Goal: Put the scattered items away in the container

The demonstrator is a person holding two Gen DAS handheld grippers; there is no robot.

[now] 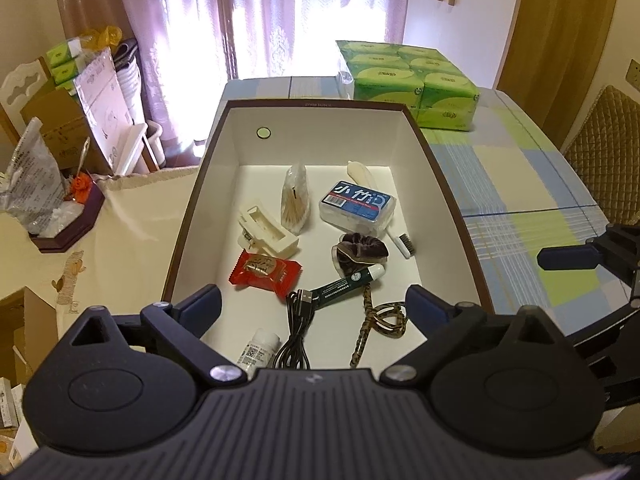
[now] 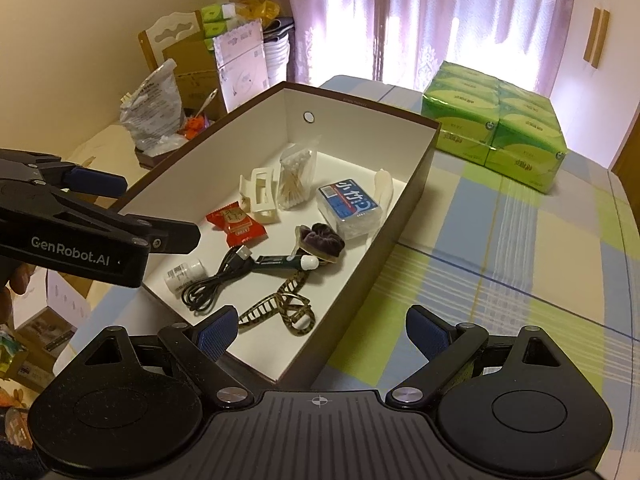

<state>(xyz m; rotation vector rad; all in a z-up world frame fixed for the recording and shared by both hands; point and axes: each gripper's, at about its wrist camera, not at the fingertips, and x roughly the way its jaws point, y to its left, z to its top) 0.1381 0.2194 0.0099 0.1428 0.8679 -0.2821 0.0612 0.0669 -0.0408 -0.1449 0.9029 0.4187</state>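
Note:
The brown-rimmed box [image 1: 320, 140] [image 2: 360, 132] has a white inside and holds the items. In it lie a bag of cotton swabs [image 1: 295, 200] [image 2: 295, 178], a blue-labelled case [image 1: 358, 205] [image 2: 350, 206], a white hair clip [image 1: 267, 232], a red candy packet [image 1: 265, 274] [image 2: 236, 222], a dark scrunchie [image 1: 362, 249] [image 2: 322, 240], a green tube [image 1: 348, 283], a black USB cable [image 1: 298, 320] [image 2: 218, 280], a leopard-print strap [image 1: 378, 320] [image 2: 284, 312] and a small white bottle [image 1: 260, 346] [image 2: 185, 274]. My left gripper [image 1: 312, 304] [image 2: 148, 208] hovers open and empty over the box's near end. My right gripper [image 2: 322, 328] is open and empty above the box's near right corner.
The box sits on a checked tablecloth [image 2: 500, 264]. A stack of green tissue packs [image 1: 416, 80] [image 2: 500, 128] stands behind it. Left of the table are cardboard boxes [image 1: 60, 120], a plastic bag [image 2: 154, 108] and a small dark tray [image 1: 68, 220]. A quilted chair [image 1: 604, 144] stands at right.

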